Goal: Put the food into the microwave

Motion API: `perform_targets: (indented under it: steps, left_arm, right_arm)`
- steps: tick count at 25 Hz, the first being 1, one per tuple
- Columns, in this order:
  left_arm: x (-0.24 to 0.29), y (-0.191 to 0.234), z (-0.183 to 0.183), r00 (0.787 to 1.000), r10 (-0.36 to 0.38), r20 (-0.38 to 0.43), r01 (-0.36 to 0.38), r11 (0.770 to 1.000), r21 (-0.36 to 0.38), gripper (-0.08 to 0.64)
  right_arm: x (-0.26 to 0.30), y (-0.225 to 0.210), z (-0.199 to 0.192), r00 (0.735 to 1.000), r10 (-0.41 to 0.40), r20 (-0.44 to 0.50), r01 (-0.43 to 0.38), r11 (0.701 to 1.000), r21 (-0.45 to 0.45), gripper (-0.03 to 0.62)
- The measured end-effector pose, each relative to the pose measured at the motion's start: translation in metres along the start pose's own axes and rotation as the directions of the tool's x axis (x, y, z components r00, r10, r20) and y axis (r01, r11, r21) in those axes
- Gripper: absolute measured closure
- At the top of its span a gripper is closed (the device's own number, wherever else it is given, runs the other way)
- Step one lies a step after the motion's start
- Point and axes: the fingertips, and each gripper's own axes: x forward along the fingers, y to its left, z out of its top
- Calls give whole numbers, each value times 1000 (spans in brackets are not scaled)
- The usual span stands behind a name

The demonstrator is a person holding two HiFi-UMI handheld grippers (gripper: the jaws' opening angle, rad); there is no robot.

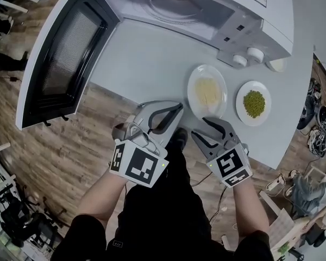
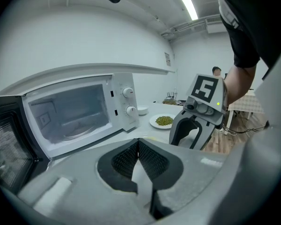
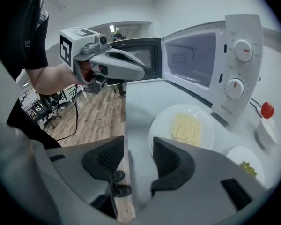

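Two plates sit on the counter (image 1: 152,64), right of the microwave (image 1: 206,15). Its door (image 1: 65,53) is swung fully open and the cavity looks empty.

The noodle plate (image 1: 193,86) carries pale strips and sits just ahead of the right gripper (image 3: 139,144). The peas plate (image 1: 242,109) sits just beside it, farther right.

Right fingers are wide apart with nothing between them, aimed near the noodle plate's near rim, no contact. Left gripper (image 2: 138,142) has its fingers pressed together, empty, off the counter's front edge.

Handling guess: the plate looks ceramic, so stiff, smooth, slippery, breakable and fairly heavy. The food is loose, so keep it level. Pinch the near rim, one finger over and one under. The rim is shallow and could slip, so the left gripper might support the opposite side.
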Motion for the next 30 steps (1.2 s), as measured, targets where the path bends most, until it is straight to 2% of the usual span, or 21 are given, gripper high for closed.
perform_targets:
  steps: [5,11,16,20,22,27,30]
  left_arm:
    - [-5,0,-3,1000,-6,4,6,1000,7,552]
    - [-12,-9,1,1000,-25,16,25,999,42,552]
    - [-17,-16,4,1000,-20,19,20,999,41,552]
    - [-19,-28,-2,1000,-18,2,18,999,44,552]
    - [-19,-36,-6,1000,-19,-3,19,999,31,552]
    - [-21,-53,-6,1000,-22,3,22,1000,16,552]
    - [-24,-54,-8,1000,-17,3,17,1000,12,552]
  right_arm:
    - [0,-6,-3,996,-84,-6,84,996,-28,391]
    - [1,10,-6,998,-67,-11,67,998,15,374]
    - [-4,25,-12,995,-95,-38,91,991,-99,374]
    - [1,11,-24,976,-203,-79,177,951,-254,368]
    - [2,10,-26,974,-215,-76,186,942,-280,364]
    - [-3,29,-28,982,-182,-46,162,946,-281,380]
    - [0,22,-31,971,-232,-50,202,919,-338,382]
